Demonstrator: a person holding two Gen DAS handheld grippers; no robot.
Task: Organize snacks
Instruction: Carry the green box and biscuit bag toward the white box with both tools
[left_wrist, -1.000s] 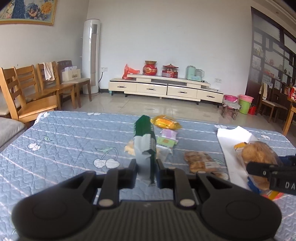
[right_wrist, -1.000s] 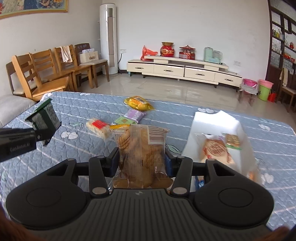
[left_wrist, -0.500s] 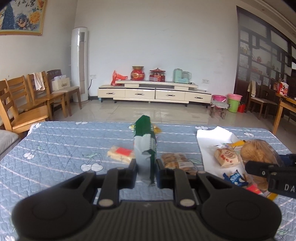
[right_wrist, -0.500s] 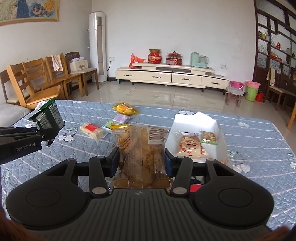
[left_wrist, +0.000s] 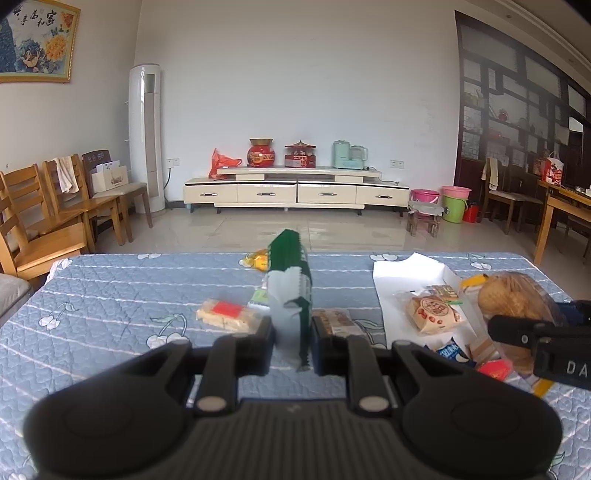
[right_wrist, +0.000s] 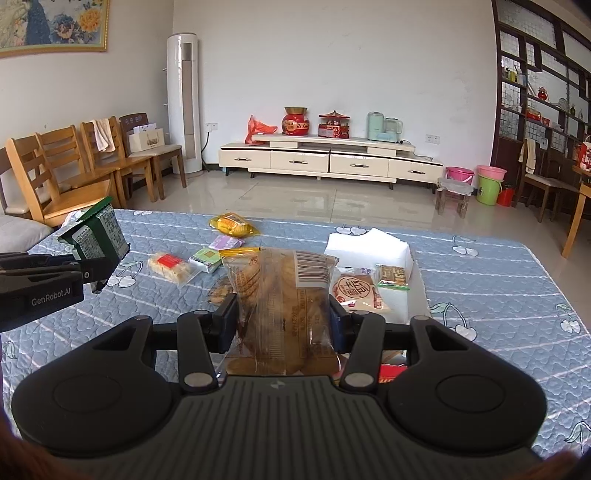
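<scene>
Both hand-held grippers loaded, white tray is the judged drop target.

Left hand-held gripper (left_wrist: 292, 338) is clamped tight on the green packet (left_wrist: 290, 286), held upright above the table (right_wrist: 498, 295) middle; right hand-held gripper (right_wrist: 282, 323) is pinched on the clear cookie bag (right_wrist: 282, 295), just short of the white tray (right_wrist: 369, 245) toward the right edge. Lower over bare tray floor, release one at a time. Loose rice cracker pack (right_wrist: 170, 266) and yellow pack (right_wrist: 232, 225) lie left of the tray; the round cake pack (right_wrist: 356, 291) already inside crowds the landing spot.

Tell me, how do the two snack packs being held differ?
The green packet in the left gripper is slim and opaque; the biscuit bag in the right gripper is wider and clear, showing round biscuits. Both stand upright, clamped above the blue cloth.
</scene>
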